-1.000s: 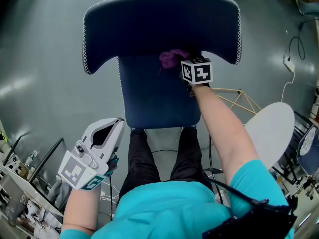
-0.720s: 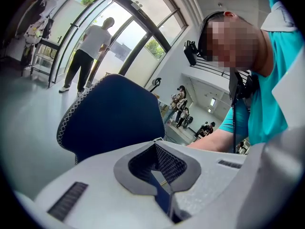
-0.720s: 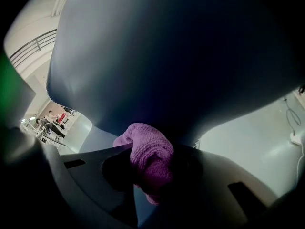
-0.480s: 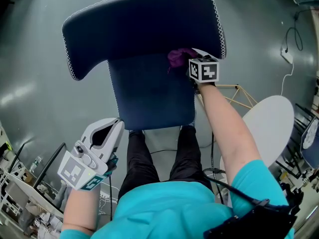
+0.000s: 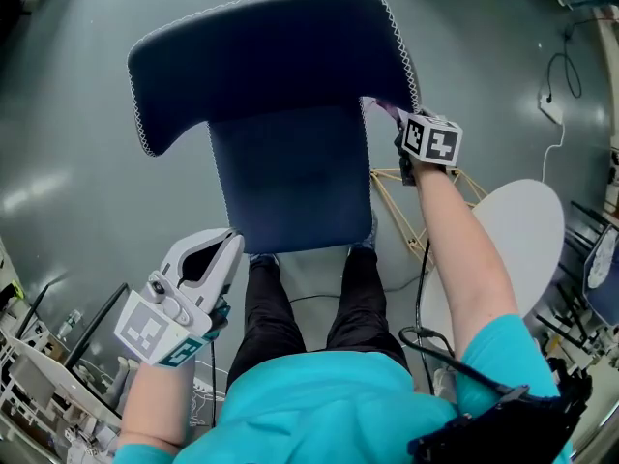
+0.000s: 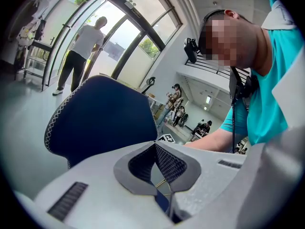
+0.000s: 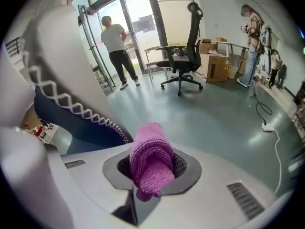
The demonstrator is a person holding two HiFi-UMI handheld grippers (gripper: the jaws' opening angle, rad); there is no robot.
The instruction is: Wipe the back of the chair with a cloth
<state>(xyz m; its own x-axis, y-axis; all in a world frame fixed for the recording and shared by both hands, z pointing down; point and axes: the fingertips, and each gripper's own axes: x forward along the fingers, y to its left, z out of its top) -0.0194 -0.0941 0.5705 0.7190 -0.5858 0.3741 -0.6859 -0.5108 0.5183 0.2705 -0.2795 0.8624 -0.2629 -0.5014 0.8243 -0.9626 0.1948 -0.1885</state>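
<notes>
The navy chair [image 5: 271, 56] with white stitched edging stands in front of me, its back nearest in the head view. My right gripper [image 5: 404, 122] is at the right edge of the chair back, shut on a folded purple cloth [image 7: 151, 159]. Only a sliver of that cloth [image 5: 379, 107] shows past the chair's edge from above. In the right gripper view the stitched chair edge [image 7: 71, 109] lies just left of the cloth. My left gripper [image 5: 228, 246] hangs low at the left, apart from the chair, its jaws pressed together with nothing between them [image 6: 155, 146].
A round white table [image 5: 517, 249] on a wooden frame [image 5: 406, 201] stands at the right, close to my right arm. A cable and power strip [image 5: 553, 109] lie on the grey floor. A black office chair [image 7: 183, 56] and people stand farther off.
My right gripper has slid the cloth rightwards across the chair back, from near its middle to its right edge. The chair has turned slightly. The left gripper has stayed put.
</notes>
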